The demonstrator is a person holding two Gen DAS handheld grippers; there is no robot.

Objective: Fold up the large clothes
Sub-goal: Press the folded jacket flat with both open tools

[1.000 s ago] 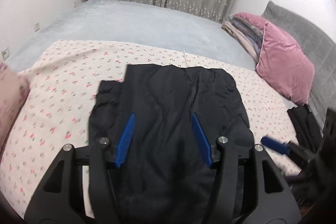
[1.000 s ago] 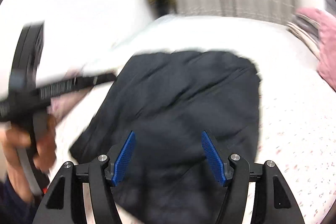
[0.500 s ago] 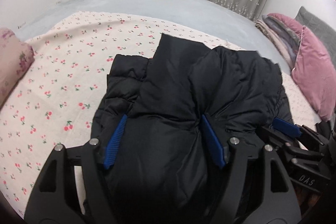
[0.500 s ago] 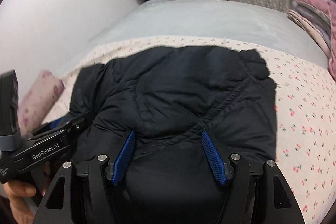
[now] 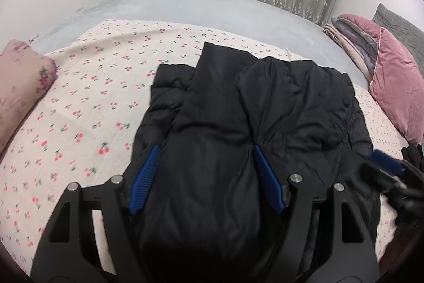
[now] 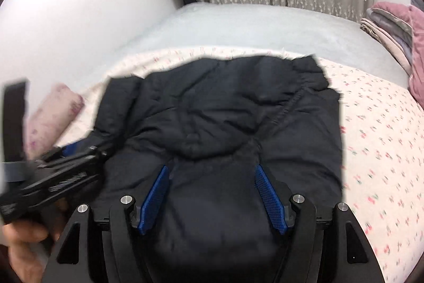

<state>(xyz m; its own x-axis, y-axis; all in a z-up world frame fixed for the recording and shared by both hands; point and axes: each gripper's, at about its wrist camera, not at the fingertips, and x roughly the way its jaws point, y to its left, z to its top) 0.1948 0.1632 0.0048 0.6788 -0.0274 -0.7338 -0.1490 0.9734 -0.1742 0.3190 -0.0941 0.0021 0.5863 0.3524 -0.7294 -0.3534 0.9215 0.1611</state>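
Both grippers lower over black padded jacket (image 5: 265, 110), now bunched at bed centre on cherry-print sheet (image 5: 92, 86). Left gripper (image 5: 205, 177) widened, right gripper (image 6: 212, 196) just widening; padding between jaws, grip unclear. Pink pillow (image 5: 394, 86) at 3 o'clock. Fold underway.

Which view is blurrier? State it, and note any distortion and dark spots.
Right wrist view is blurrier: the jacket edge and cherry-print sheet smear, the left gripper streaks. Left wrist view is sharp but for the right gripper. Both bend with fisheye, dark at corners.
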